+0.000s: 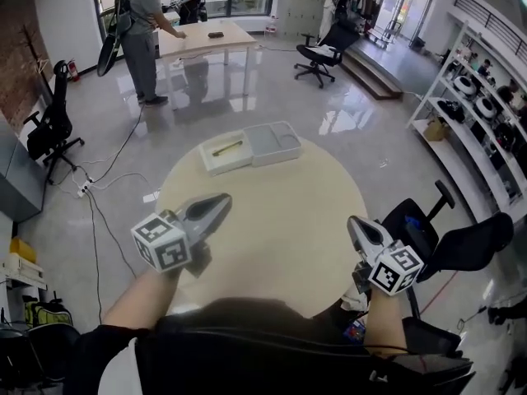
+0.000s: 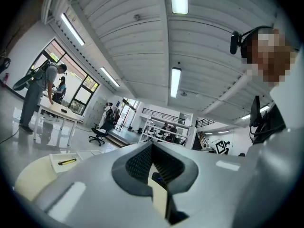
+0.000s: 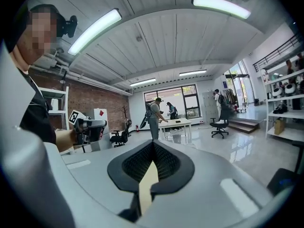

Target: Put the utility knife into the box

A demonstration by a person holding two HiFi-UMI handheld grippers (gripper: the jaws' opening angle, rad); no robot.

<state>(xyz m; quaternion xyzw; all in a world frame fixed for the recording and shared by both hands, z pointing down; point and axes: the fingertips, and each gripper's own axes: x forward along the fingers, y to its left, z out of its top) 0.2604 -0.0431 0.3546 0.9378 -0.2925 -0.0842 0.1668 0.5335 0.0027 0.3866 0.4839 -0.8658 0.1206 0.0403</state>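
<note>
Utility knife (image 1: 228, 147), head view: it lies lengthwise inside the open white box (image 1: 216, 169) on the far side of the round table (image 1: 272, 220), with the lid (image 1: 276, 142) just beside the box on the right. The placement step appears complete. The knife looks slim, rigid and light, with a smooth body that may slip. If it must be regripped, pinch across the middle of the handle. Blade position cannot be determined. The left gripper (image 1: 222, 200) and right gripper (image 1: 352, 220) are held near the person's body, well apart from the box. The table between them and the box carries nothing. An office chair (image 1: 461, 245) stands close to the right gripper. A person (image 1: 144, 31) works at a distant desk (image 1: 206, 39), out of the working area.

Left gripper view: the jaws of the left gripper (image 2: 152, 145) are pressed together with nothing between them. The knife (image 2: 67, 161) shows in the box (image 2: 59, 169) at the lower left.

Right gripper view: the jaws of the right gripper (image 3: 153, 144) are likewise pressed together and empty. The left gripper (image 3: 88, 125) shows at the left.
</note>
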